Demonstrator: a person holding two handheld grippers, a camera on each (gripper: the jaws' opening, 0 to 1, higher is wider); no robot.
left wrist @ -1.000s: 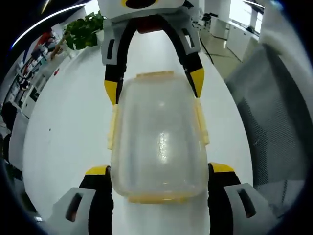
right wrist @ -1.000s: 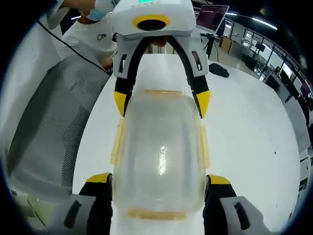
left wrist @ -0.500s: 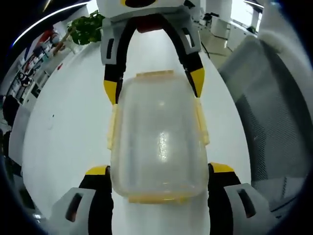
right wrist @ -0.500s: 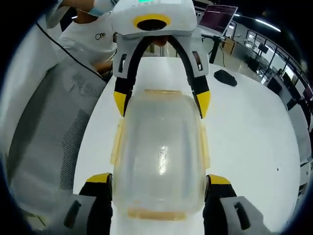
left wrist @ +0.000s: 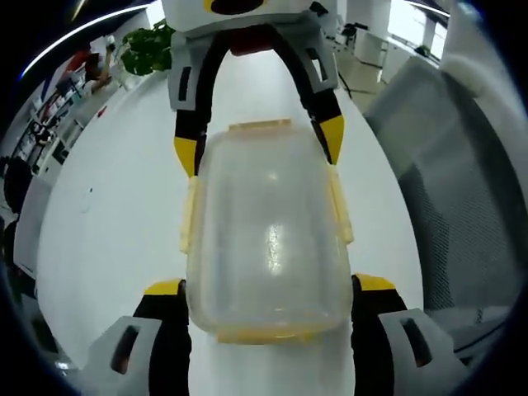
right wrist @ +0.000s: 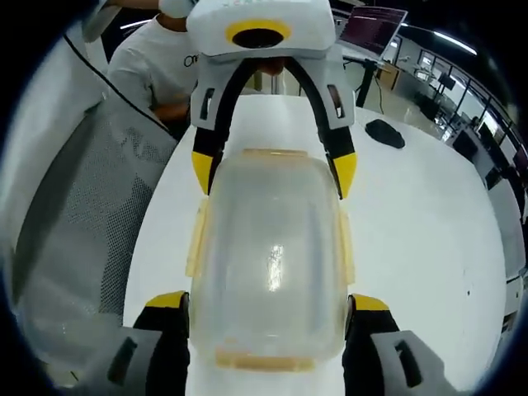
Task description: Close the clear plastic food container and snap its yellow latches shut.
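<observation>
1 clear container [left wrist: 266,235] w/ 4 yellow latches [left wrist: 261,125], 2 grippers: left [left wrist: 266,290], right [right wrist: 266,307]. 1 white table [left wrist: 115,206], 1 potted plant [left wrist: 147,48], 1 laptop [right wrist: 367,23], 1 mesh chair [right wrist: 91,223], 1 person [right wrist: 157,62].

The clear container [right wrist: 268,256] sits lid-on between the right tool's [right wrist: 268,305] yellow-tipped jaws — the left tool [right wrist: 272,165] straddles its far end, over the white tabletop [right wrist: 412,239].

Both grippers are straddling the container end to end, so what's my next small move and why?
Probably press the side latch down with one gripper. The lid sits on the clear container, yet its yellow side latches flare outward, apparently unsnapped. Left gripper and right gripper each straddle an end, their pads beside the walls.
</observation>
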